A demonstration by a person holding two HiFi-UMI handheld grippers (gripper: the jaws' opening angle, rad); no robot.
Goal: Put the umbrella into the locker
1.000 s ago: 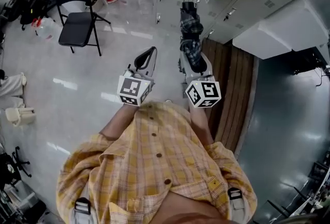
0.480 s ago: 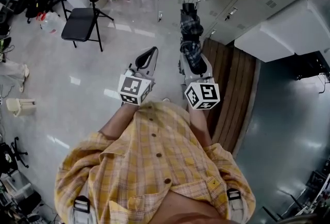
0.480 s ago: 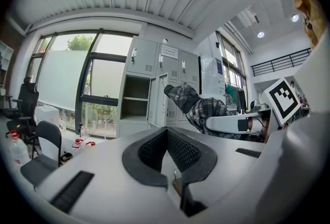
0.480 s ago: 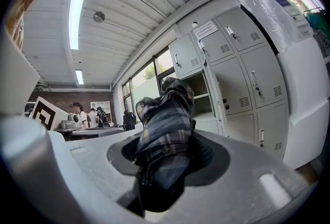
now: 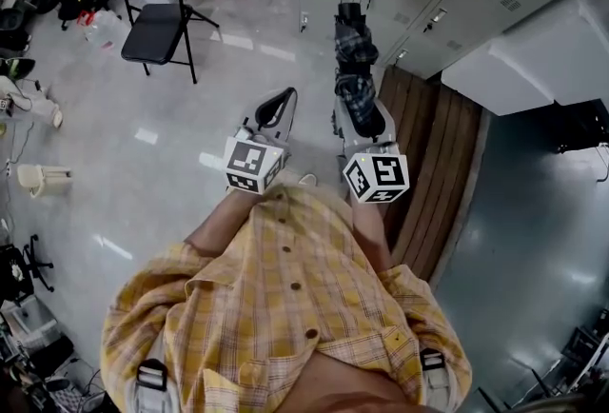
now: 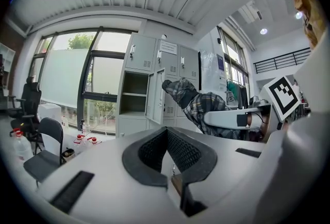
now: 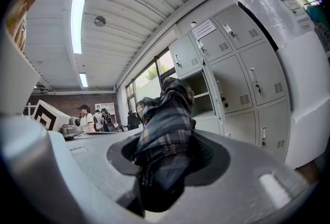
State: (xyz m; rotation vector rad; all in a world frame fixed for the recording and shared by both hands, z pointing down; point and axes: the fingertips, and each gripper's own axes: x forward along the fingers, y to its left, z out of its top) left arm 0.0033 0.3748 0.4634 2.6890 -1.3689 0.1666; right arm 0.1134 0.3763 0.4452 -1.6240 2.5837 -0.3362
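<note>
1. The left claw is hanging about level at the person's left. Its pads are meeting at the tips with nothing between them. It is best kept aside, or saved for steadying the open door (my judgement, not a thing seen).
2. The right claw is pressing its pads on the near end of the folded plaid umbrella. The umbrella is sticking out forward past the jaws, in the air above the floor. With the grip so near one end, the long free end is probably wanting to droop, so a firm hold and leading with the far tip look like the sound way.
3. The right hand is pointing roughly level towards the lockers, with the forearm tucked in front of the body.
4. The open locker is standing ahead, well apart from the umbrella's tip. The tip should be going in clear of the door before the claw lets go.
</note>
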